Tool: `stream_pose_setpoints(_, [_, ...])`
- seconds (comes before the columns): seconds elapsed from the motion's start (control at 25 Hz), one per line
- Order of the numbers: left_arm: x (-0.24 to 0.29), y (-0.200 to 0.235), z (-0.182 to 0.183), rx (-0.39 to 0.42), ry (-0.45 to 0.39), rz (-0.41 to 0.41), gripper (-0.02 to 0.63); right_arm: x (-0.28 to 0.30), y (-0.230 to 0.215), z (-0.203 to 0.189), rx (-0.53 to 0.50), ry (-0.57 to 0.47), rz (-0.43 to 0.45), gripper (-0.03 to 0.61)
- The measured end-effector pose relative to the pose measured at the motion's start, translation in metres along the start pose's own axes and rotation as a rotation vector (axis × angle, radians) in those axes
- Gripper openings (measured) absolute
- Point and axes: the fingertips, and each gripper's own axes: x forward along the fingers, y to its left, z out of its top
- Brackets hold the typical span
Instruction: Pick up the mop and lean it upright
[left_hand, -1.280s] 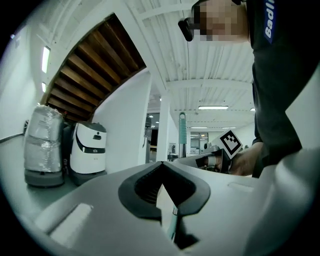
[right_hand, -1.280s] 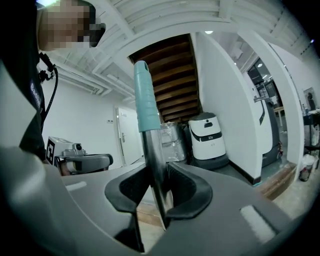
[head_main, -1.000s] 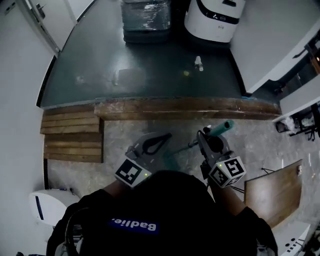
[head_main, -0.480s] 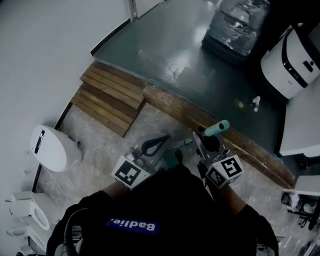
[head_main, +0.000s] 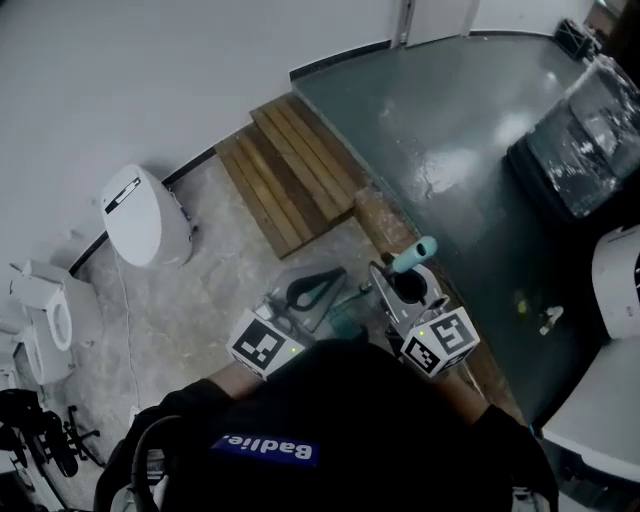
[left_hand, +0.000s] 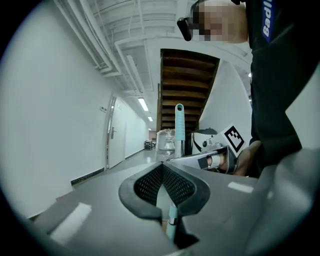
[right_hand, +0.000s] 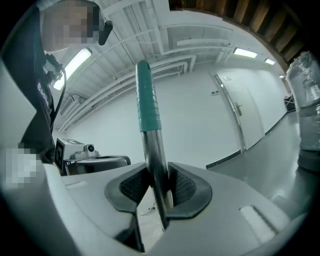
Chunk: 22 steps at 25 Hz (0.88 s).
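The mop (head_main: 412, 255) has a teal grip on a metal pole (right_hand: 156, 160) and stands nearly upright. My right gripper (head_main: 395, 278) is shut on the pole just under the teal grip (right_hand: 147, 100), and its jaws (right_hand: 159, 187) pinch the metal. My left gripper (head_main: 336, 273) is beside it to the left, pointing at the pole. Its pads (left_hand: 150, 182) meet at the tips with nothing between them. In the left gripper view the mop's grip (left_hand: 179, 125) rises beyond the tips, and a lower piece of pole (left_hand: 171, 220) shows under the pads. The mop head is hidden.
A white wall fills the upper left. A white lidded bin (head_main: 145, 215) and a toilet (head_main: 45, 320) stand by it. Wooden step planks (head_main: 295, 170) lead to a dark green floor (head_main: 470, 110). On that floor are a wrapped pallet (head_main: 590, 140), a white appliance (head_main: 620, 280) and a small bottle (head_main: 548, 320).
The whole view has swung round: the planks and green floor slid to the upper right, the bin and toilet came in at left. Both grippers swung with it, the right still holding the mop.
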Motion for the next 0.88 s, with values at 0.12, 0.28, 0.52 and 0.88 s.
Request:
stream_pose_setpoints(0.12, [0.007, 0.013, 0.001, -0.016, 0.021, 0.101, 0.018, 0.020, -0.008, 0.005, -0.004, 0.024, 0.111, 0.107])
stream_pose_setpoints(0.28, [0.000, 0.029, -0.007, -0.020, 0.039, 0.214, 0.018, 0.044, -0.016, 0.002, -0.024, 0.043, 0.211, 0.108])
stream_pose_setpoints(0.52, [-0.034, 0.064, -0.017, -0.053, 0.038, 0.378, 0.018, 0.091, -0.009, -0.003, -0.025, 0.076, 0.303, 0.110])
stream_pose_setpoints(0.88, [-0.085, 0.134, -0.022, -0.074, -0.031, 0.412, 0.018, 0.165, 0.034, -0.007, -0.079, 0.105, 0.337, 0.107])
